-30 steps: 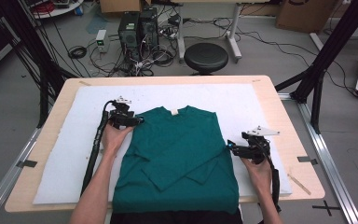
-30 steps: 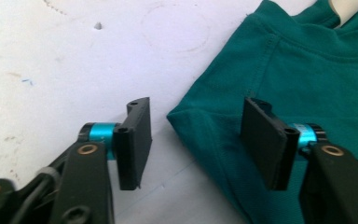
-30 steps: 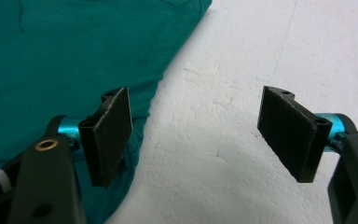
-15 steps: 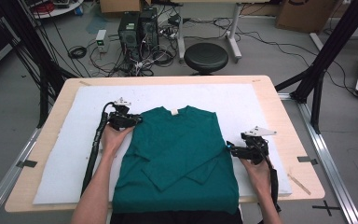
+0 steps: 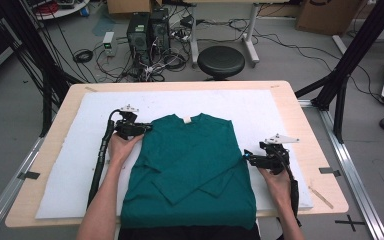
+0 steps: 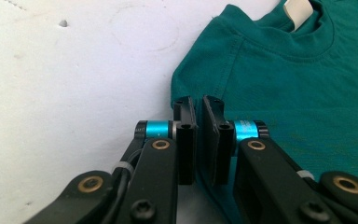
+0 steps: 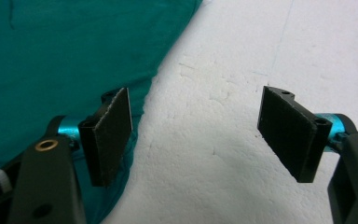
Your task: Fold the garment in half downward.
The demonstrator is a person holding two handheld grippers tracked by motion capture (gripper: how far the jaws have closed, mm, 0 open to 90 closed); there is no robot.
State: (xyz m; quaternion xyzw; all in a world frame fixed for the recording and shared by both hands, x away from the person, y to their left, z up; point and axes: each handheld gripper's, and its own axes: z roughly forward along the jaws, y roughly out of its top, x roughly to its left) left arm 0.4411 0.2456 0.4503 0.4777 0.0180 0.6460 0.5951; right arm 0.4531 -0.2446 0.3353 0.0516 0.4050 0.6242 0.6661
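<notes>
Black grippers (image 6: 198, 140) – cyan collars, brass pivots, black cables

A white foam sheet (image 5: 260, 107) covered most of the wooden tabletop (image 5: 307, 135). Beyond its far edge stood a round black stool (image 5: 221, 61), two dark computer towers (image 5: 147, 29) amid tangled cables, and a cardboard box (image 5: 325, 15) on the grey floor

Teal shirt (image 5: 190, 165) flat on white padding (image 5: 260, 107), sleeves folded inward
</notes>
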